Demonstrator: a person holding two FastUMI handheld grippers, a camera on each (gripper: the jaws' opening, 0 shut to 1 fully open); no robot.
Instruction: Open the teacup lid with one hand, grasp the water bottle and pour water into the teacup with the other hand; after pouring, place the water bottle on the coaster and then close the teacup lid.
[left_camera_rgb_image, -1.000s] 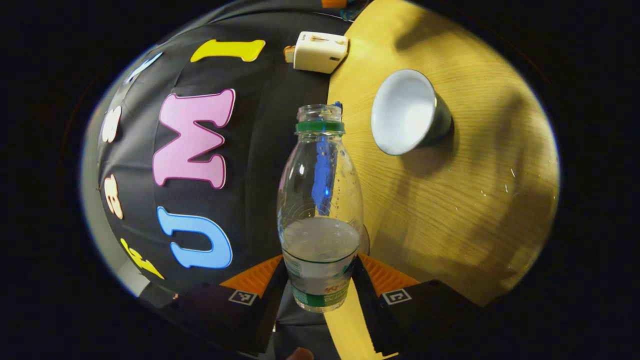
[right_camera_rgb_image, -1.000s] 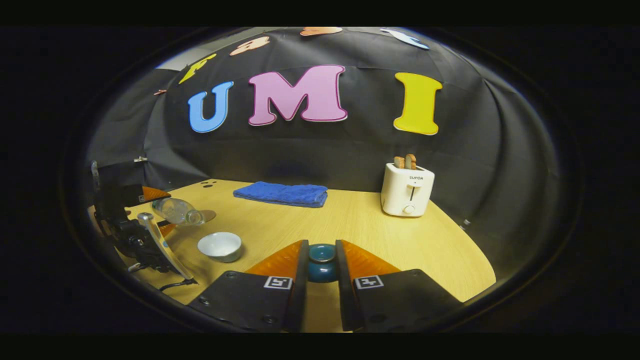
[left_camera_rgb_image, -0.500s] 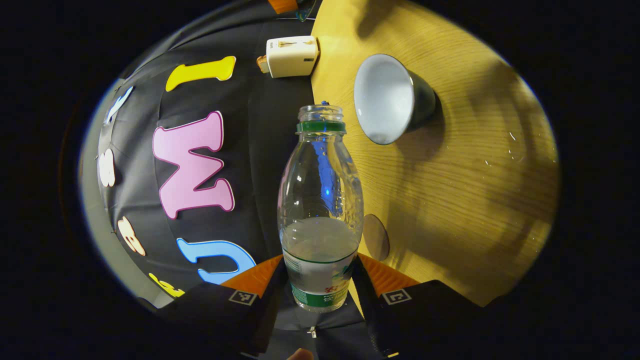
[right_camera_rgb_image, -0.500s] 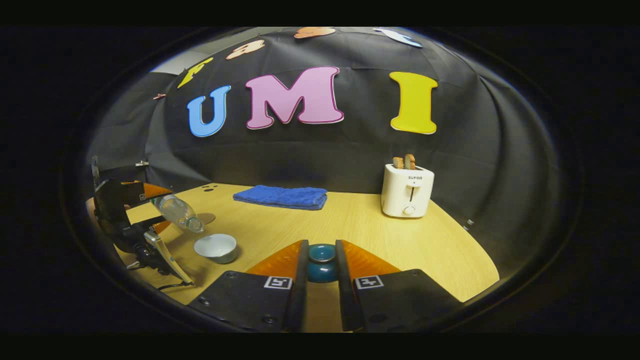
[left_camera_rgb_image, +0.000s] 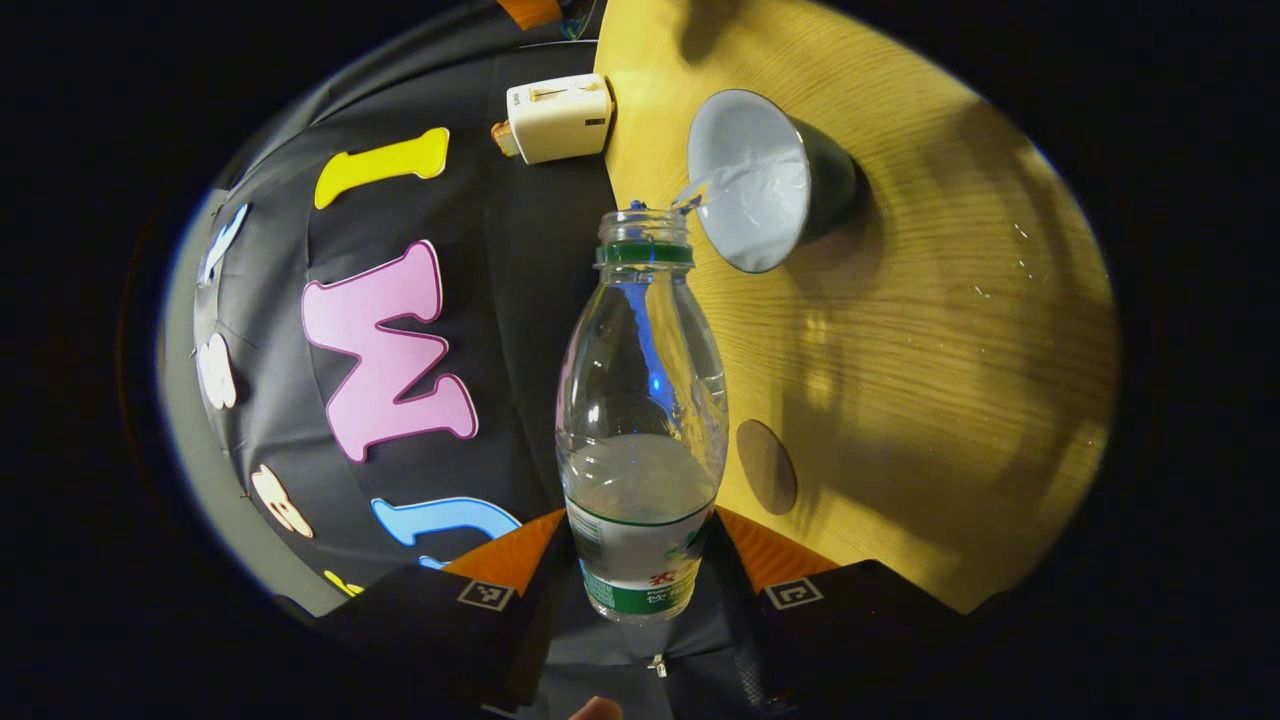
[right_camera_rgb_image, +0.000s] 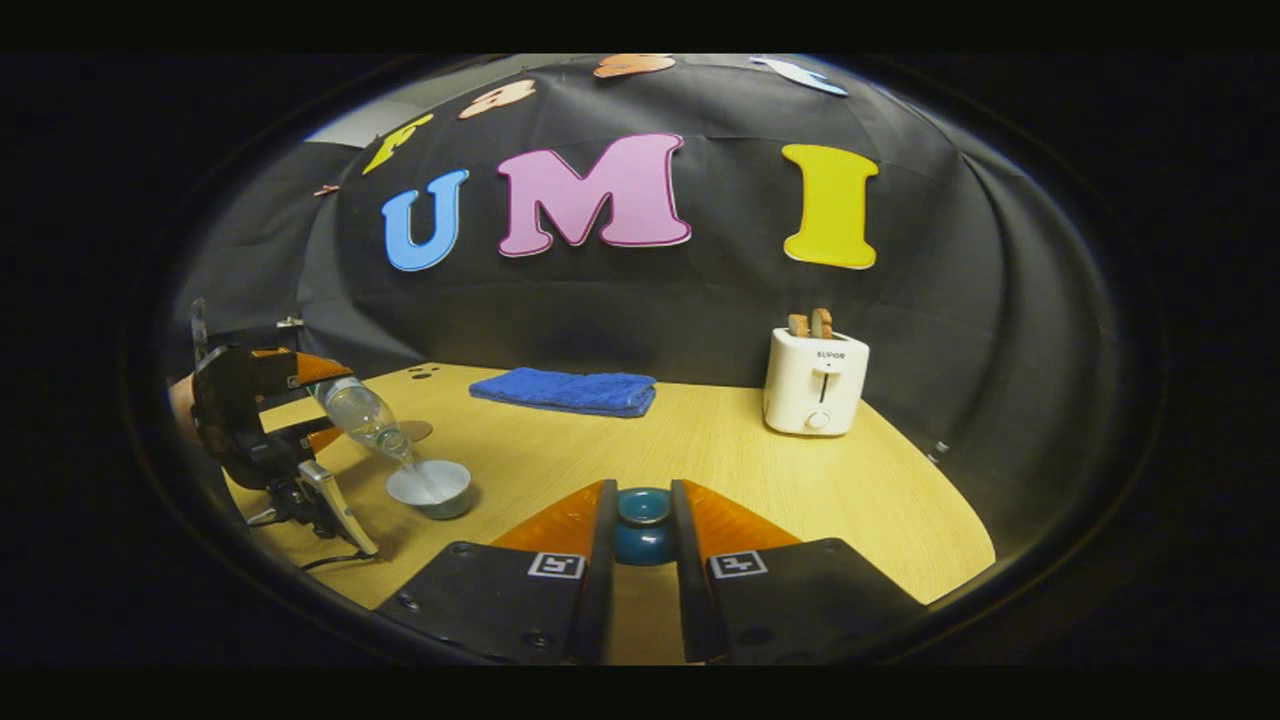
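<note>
My left gripper (left_camera_rgb_image: 640, 560) is shut on the base of a clear water bottle (left_camera_rgb_image: 640, 420), uncapped, with a green neck ring. The bottle is tipped over, and a thin stream of water runs from its mouth into the open teacup (left_camera_rgb_image: 755, 180), white inside and dark outside. In the right gripper view the same bottle (right_camera_rgb_image: 362, 415) slants down toward the teacup (right_camera_rgb_image: 430, 485) at the left, held by the left gripper (right_camera_rgb_image: 300, 405). My right gripper (right_camera_rgb_image: 640, 540) is shut on the dark teal teacup lid (right_camera_rgb_image: 642, 530), held above the table. A round brown coaster (left_camera_rgb_image: 766, 466) lies beside the bottle.
A white toaster (right_camera_rgb_image: 815, 380) with bread slices stands at the back right of the wooden table (right_camera_rgb_image: 720, 460). A folded blue towel (right_camera_rgb_image: 565, 390) lies at the back middle. A few water drops (left_camera_rgb_image: 1020, 255) speckle the table past the cup.
The left gripper has tipped the bottle further and brought its mouth to the cup's rim; water now flows into the cup. The right gripper holds the lid still.
</note>
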